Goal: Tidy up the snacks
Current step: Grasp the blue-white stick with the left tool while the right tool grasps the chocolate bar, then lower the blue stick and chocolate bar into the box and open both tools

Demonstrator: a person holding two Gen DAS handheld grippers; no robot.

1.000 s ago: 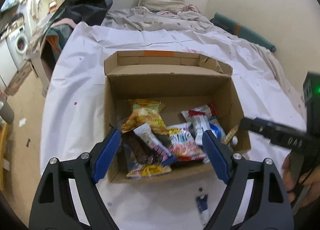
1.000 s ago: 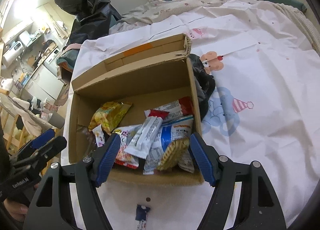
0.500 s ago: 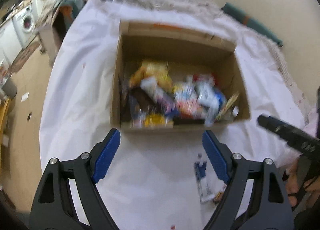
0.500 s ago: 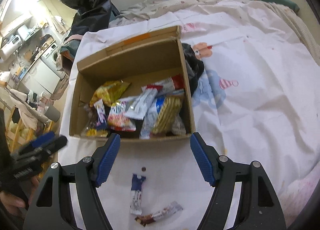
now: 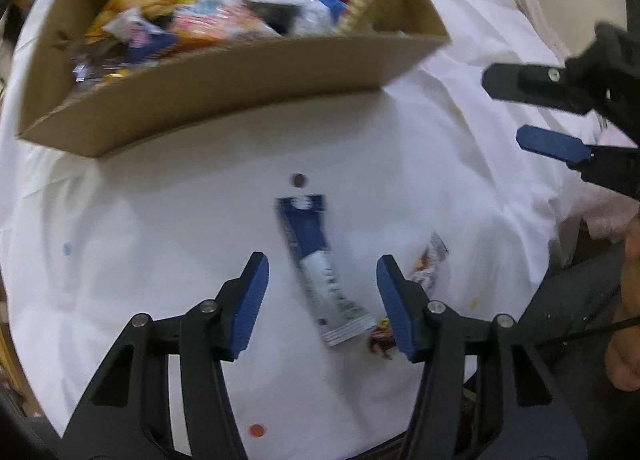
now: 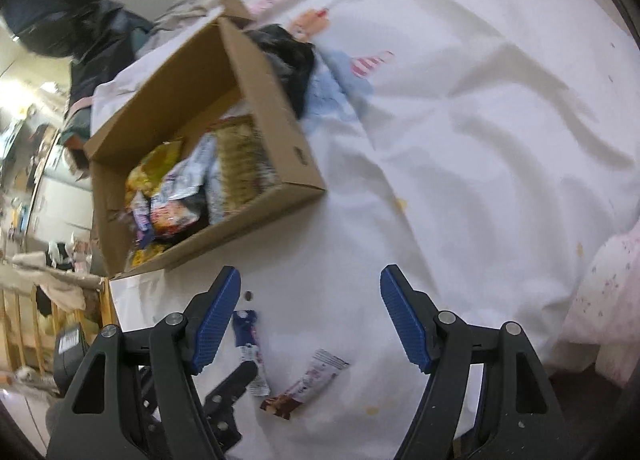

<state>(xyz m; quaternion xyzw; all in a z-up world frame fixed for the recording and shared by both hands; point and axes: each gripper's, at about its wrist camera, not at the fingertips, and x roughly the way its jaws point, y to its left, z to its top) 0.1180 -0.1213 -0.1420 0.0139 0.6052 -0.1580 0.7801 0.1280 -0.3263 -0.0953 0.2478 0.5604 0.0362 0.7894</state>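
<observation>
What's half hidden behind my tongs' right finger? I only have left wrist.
Observer: A second loose snack, a brown-and-white wrapped bar. It lies flat on the white sheet, right of the blue-and-white packet.
Operator: Anything past the box's right wall?
Observer: Yes, a crumpled black item lies against the outside of the cardboard box.
Operator: Right tongs carrying anything?
Observer: No, the right tongs are open and empty.
</observation>
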